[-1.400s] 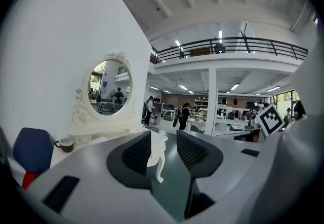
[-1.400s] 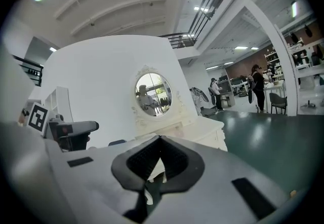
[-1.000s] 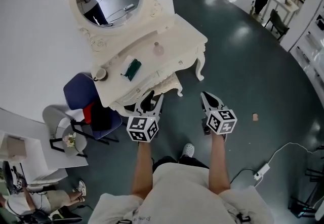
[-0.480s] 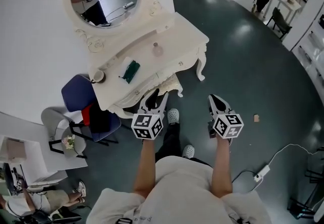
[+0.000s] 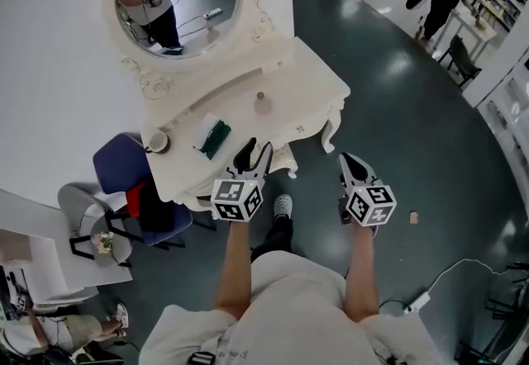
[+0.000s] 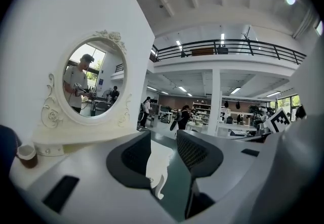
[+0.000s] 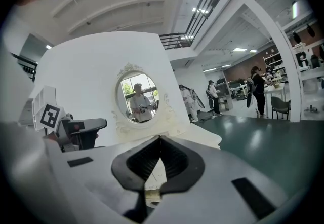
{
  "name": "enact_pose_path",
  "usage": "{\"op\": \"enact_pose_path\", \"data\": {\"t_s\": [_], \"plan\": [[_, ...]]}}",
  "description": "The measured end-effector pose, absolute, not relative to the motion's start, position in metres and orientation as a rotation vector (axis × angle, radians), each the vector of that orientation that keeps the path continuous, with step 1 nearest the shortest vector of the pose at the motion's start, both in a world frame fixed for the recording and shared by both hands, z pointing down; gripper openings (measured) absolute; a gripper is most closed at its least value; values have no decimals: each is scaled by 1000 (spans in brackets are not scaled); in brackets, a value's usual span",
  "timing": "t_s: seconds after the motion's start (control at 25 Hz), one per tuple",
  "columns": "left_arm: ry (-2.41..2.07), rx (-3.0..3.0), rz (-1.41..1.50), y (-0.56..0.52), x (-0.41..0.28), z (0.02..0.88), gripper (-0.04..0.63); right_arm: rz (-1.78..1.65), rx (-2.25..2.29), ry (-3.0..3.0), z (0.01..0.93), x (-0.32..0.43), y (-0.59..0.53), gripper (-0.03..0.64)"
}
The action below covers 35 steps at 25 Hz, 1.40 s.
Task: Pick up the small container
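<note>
Hovering at the front edge of the white table (image 5: 307, 78), the left gripper (image 5: 254, 149) has its fingers apart with nothing between them. The right gripper (image 5: 347, 161), off the table's right front corner and over the floor (image 5: 413, 132), has its fingers pressed together, empty. The small container (image 5: 157, 141) sits at the table's left end, near a green object (image 5: 214, 137) and well apart from both grippers.

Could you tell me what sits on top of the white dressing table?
A small cup, a green object and a pale bottle; the left gripper covers part of the table.
</note>
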<state>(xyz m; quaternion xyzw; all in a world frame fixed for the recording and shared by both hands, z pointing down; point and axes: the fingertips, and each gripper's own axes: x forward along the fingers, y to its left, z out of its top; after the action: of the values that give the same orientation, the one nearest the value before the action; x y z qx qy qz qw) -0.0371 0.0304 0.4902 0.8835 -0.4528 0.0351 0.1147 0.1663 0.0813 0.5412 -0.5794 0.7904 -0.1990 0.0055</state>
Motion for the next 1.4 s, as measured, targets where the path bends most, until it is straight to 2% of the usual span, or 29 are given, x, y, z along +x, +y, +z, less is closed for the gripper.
{"op": "enact_pose_path", "data": {"t_s": [0.72, 1.12, 1.4], "plan": [[-1320, 2595, 113, -182, -46, 476, 176, -657, -1853, 2473, 542, 145, -133, 15], [-1296, 2598, 192, -240, -52, 503, 175, -676, -1834, 2489, 554, 126, -196, 15], [-1184, 2626, 302, -246, -46, 553, 175, -657, -1822, 2533, 562, 106, -215, 15]]}}
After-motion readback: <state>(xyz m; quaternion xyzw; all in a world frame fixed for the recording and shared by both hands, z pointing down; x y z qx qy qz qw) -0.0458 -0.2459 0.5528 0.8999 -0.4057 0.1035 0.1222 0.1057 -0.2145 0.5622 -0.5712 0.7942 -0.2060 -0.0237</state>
